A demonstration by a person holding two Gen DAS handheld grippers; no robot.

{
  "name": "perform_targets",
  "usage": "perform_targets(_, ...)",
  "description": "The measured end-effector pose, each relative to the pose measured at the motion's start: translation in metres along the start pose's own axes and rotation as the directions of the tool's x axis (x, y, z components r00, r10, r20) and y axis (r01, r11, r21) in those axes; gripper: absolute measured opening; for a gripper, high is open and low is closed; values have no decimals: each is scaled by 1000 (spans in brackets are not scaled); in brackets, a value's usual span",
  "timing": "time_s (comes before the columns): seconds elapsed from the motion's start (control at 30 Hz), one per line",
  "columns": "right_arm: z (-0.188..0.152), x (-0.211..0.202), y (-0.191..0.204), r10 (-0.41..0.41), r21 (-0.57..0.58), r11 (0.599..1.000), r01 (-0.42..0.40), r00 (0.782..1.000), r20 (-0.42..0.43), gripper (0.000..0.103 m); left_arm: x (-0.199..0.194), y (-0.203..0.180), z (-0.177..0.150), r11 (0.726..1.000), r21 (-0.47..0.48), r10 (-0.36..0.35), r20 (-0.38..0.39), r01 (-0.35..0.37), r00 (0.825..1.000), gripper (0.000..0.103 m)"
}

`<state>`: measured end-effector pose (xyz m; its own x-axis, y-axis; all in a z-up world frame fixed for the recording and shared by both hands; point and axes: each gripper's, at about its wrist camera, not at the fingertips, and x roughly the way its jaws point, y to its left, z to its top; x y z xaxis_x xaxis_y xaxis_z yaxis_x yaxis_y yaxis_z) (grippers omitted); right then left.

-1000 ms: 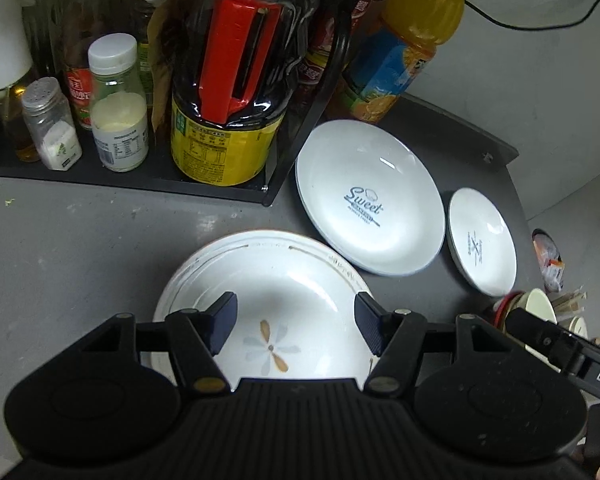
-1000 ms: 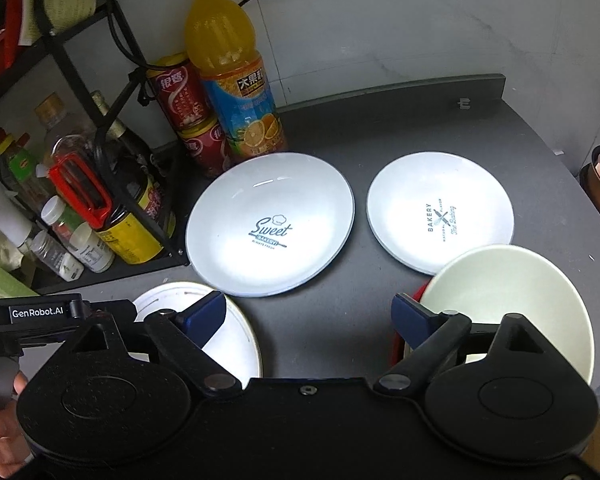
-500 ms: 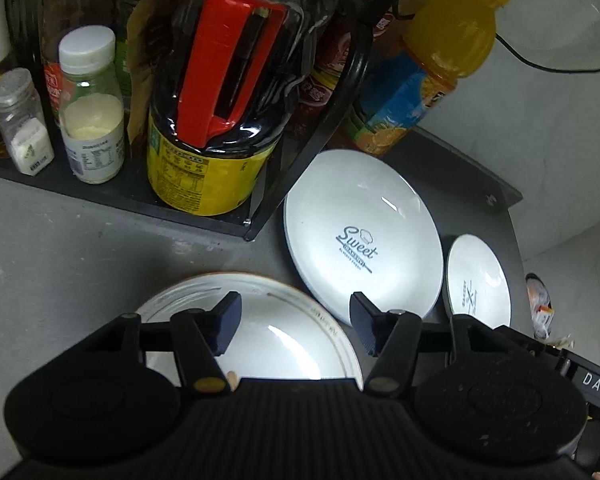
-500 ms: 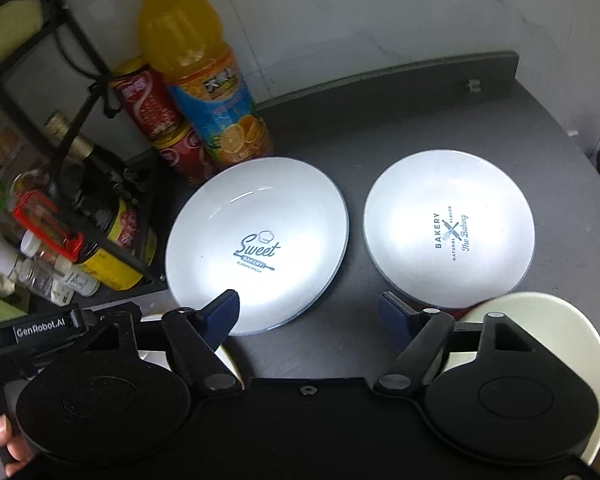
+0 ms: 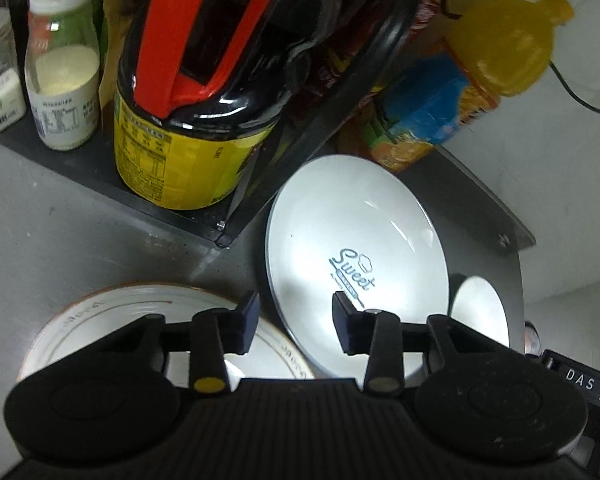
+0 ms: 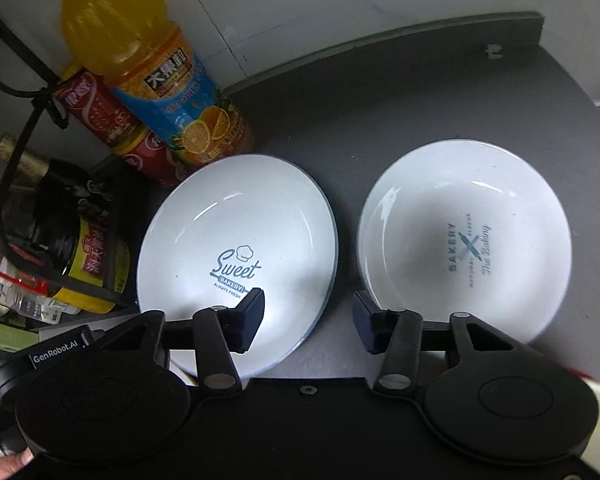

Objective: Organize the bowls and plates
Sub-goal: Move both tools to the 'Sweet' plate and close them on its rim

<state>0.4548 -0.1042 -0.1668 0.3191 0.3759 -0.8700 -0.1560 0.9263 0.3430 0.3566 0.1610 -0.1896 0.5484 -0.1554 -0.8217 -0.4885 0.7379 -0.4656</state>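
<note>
The left gripper (image 5: 295, 328) is released, jaws apart, holding nothing, above the rim of the white brown-edged ceramic plate (image 5: 100, 312). The right gripper (image 6: 308, 322) is likewise released and empty. The white "Sweet Bakery" plate (image 6: 236, 256) and white "Bakery" bowl (image 6: 464, 240) lie side by side, slightly apart, on the dark grey countertop (image 6: 380, 100), near the orange juice bottle (image 6: 152, 68).

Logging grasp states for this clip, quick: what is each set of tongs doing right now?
Left tongs: open, holding nothing, above the gap between two plates.
Right tongs: open, holding nothing, over the table.
</note>
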Motion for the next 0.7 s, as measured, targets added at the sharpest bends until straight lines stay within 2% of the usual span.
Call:
perform_targets(0.13,13,16,-6,7,3,1000,-7,999,-37,39,11,2,1,999,-54,7,11,-6,1000,30)
perform_targets(0.4,31,40,-13,21,-14,1000,-22,997,-79,34,24,11,2,989,-146,34,48,-27,998,27)
perform_targets(0.47,34,46,-14,17,-23,1000,-19,996,-84,30,27,14,2,985,-168,37,54,-27,998,26)
perform_targets(0.7,42,64,-14,23,-60,998,-29,995,-98,28,40,22,-3,974,-227,24,72,-7,997,14)
